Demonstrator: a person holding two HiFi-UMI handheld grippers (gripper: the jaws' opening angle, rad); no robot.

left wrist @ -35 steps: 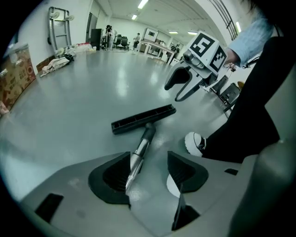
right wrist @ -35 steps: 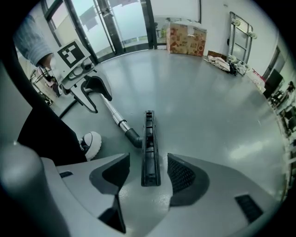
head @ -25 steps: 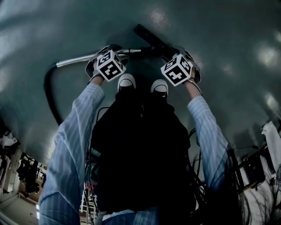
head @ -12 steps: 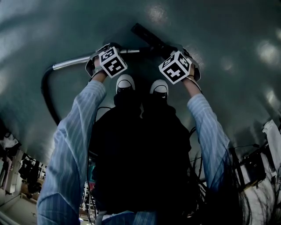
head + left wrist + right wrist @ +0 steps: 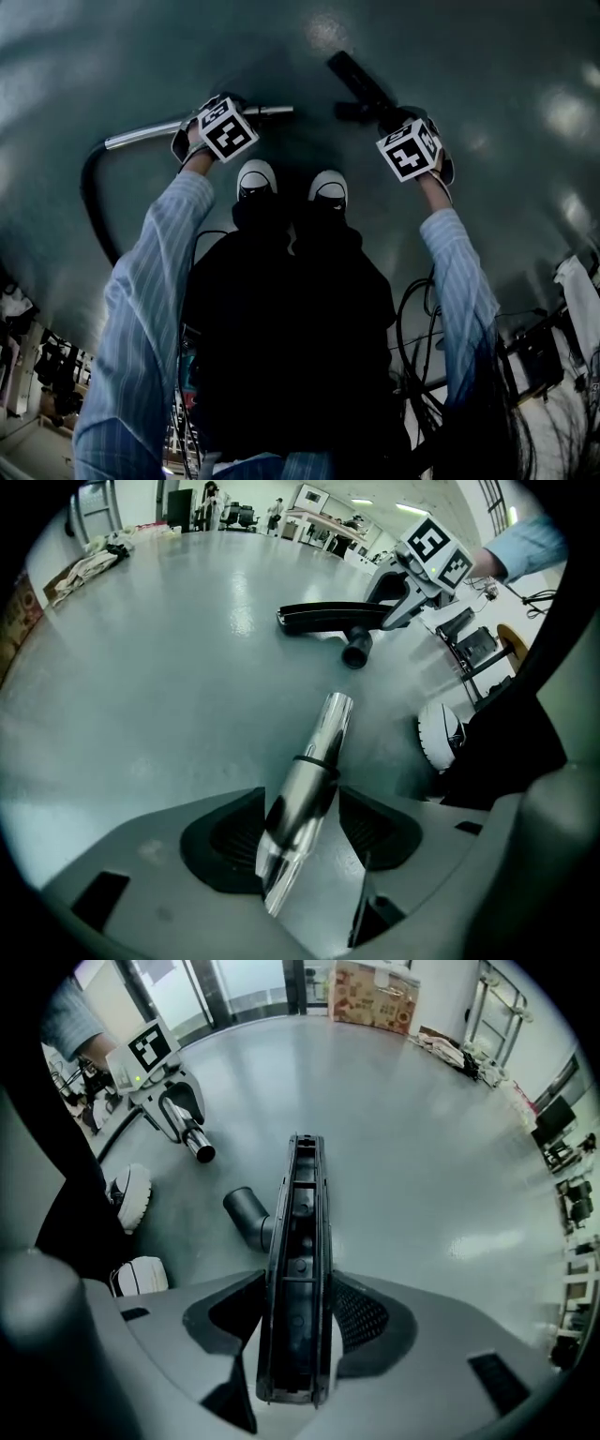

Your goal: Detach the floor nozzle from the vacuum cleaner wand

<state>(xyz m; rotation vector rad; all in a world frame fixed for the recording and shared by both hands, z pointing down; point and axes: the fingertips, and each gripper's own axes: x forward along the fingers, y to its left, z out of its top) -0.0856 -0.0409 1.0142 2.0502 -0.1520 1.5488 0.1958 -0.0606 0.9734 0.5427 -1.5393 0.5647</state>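
My left gripper is shut on the shiny metal wand, whose bare open end points out over the floor. In the head view the wand runs left into a black hose. My right gripper is shut on the black floor nozzle, held edge-up with its underside showing; its round neck sticks out to the left. The nozzle and the wand tip are apart, with a gap of floor between them. From the left gripper view the nozzle hangs in the right gripper.
Two white shoes stand on the glossy grey floor just below both grippers. Cables trail at the right. Desks and chairs stand far off; cardboard boxes and a rack line the far wall.
The nozzle has come off the wand. My right gripper carried it to the right and slightly down; the left gripper with the wand shifted a little left, opening a gap between them.
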